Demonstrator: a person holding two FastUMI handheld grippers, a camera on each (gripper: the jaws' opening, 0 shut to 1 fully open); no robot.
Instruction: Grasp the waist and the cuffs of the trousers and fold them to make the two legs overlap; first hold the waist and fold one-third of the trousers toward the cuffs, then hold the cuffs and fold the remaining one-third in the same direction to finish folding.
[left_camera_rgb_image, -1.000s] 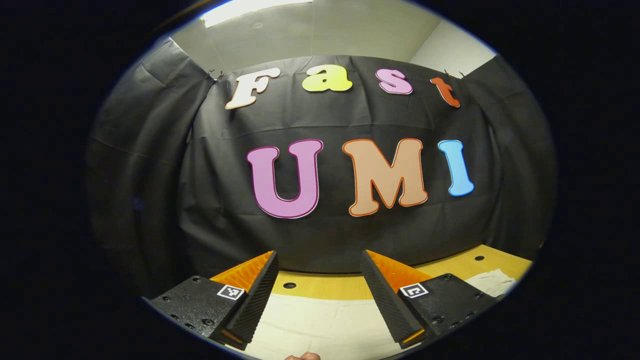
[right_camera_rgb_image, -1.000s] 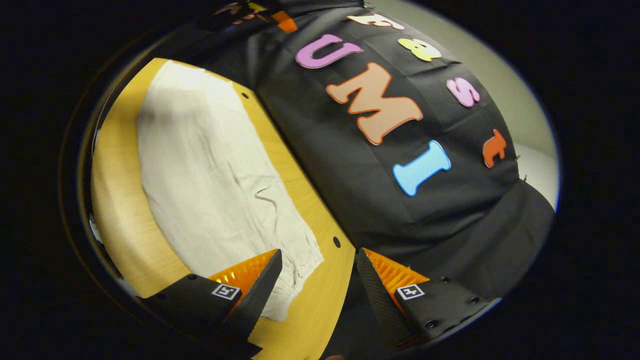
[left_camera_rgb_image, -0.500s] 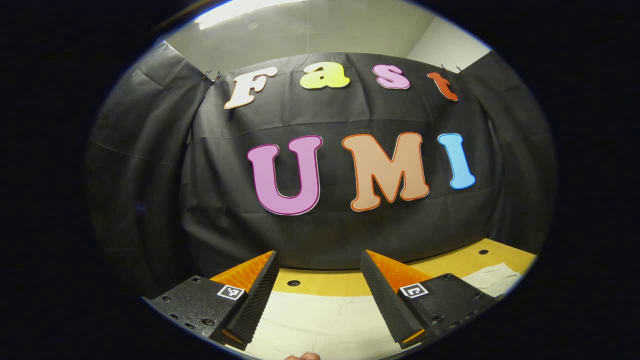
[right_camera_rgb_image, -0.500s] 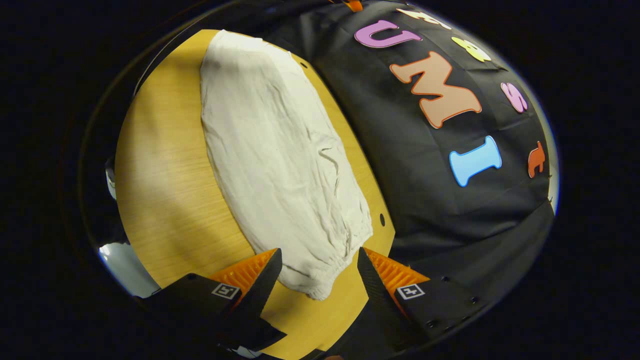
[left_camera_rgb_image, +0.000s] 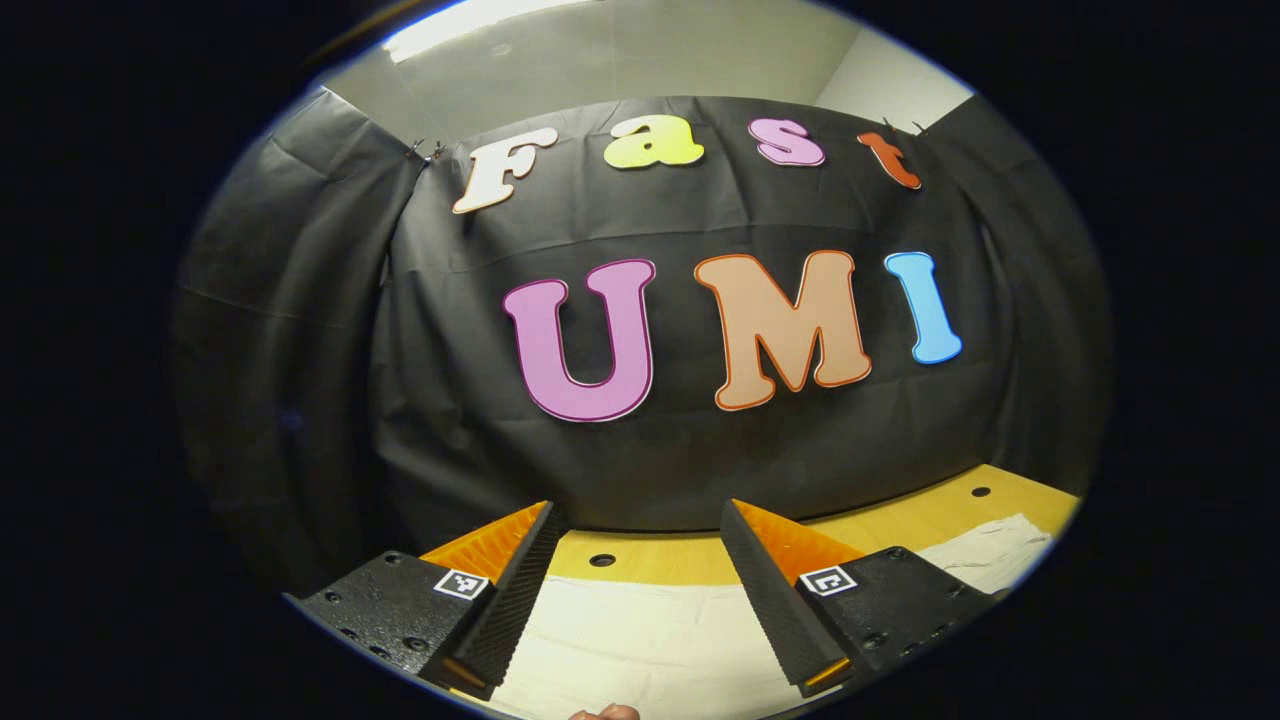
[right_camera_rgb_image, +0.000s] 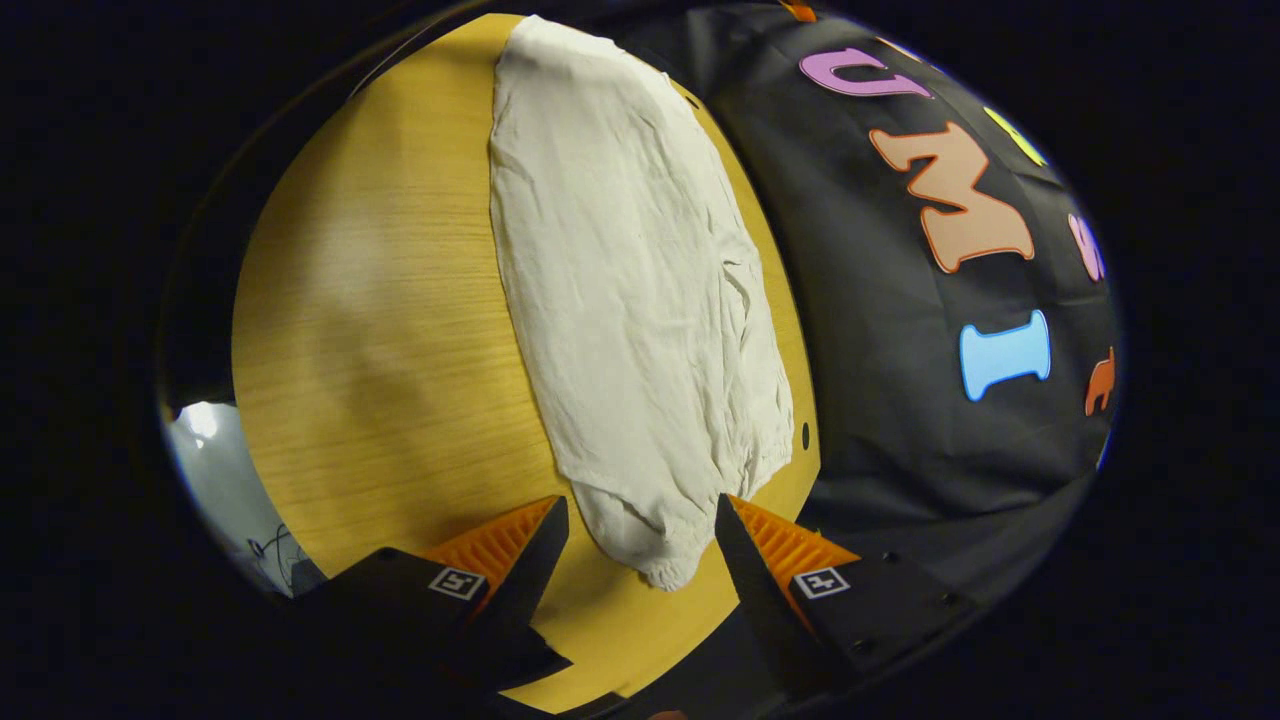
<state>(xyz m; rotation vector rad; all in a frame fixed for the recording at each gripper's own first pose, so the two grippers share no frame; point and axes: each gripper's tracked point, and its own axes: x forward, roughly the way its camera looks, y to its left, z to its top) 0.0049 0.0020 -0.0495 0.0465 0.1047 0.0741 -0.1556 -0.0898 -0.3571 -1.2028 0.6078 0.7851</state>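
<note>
the left gripper view sits low and level just above the desk (left_camera_rgb_image: 900, 525), facing straight at the booth wall, close to the trousers (left_camera_rgb_image: 640, 640) beneath it. the right gripper view looks steeply down from higher up, rolled sideways, along the trousers (right_camera_rgb_image: 630, 300) lengthwise. both share desk (right_camera_rgb_image: 380, 330), trousers and wall.

A recording booth — black cloth wall (left_camera_rgb_image: 700, 470) behind a wooden table (right_camera_rgb_image: 380, 330).

The trousers (right_camera_rgb_image: 630, 300) lie flat along the counter (right_camera_rgb_image: 380, 330), near its wall-side edge; their gathered end sits between the right claw (right_camera_rgb_image: 640, 545) fingers.
</note>
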